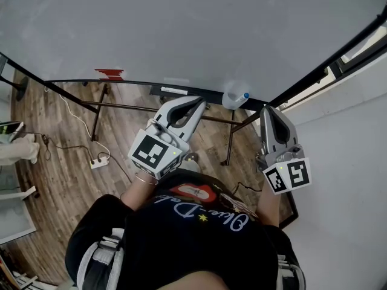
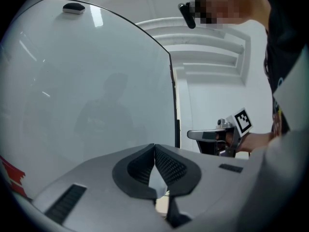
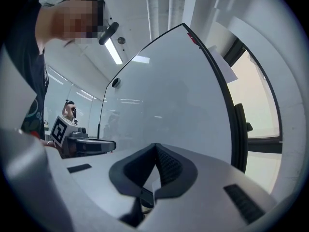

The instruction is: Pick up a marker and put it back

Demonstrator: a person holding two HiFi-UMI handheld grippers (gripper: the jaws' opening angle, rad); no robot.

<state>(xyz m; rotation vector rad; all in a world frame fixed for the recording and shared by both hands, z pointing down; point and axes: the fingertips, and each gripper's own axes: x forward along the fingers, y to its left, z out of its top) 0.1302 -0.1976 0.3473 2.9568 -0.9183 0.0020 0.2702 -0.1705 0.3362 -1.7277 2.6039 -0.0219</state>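
Observation:
A large whiteboard [image 1: 181, 29] stands in front of me, with a ledge [image 1: 127, 83] along its lower edge. On the ledge lie a red item [image 1: 109, 73] and a white, marker-like stick [image 1: 174, 90]; I cannot tell which is a marker. My left gripper [image 1: 201, 103] is level, just short of the ledge near the white stick, and is shut with nothing in it [image 2: 154, 146]. My right gripper [image 1: 268, 109] hangs beside the board's right frame, also shut and empty [image 3: 155, 145]. Each gripper shows in the other's view: the right gripper [image 2: 207, 135], the left gripper [image 3: 96, 144].
A clear bottle with a blue cap [image 1: 234, 98] sits on the ledge between the two grippers. The board's black stand legs [image 1: 97, 110] cross a wooden floor with a power strip [image 1: 100, 161] and cables. A white wall [image 1: 351, 162] closes the right side.

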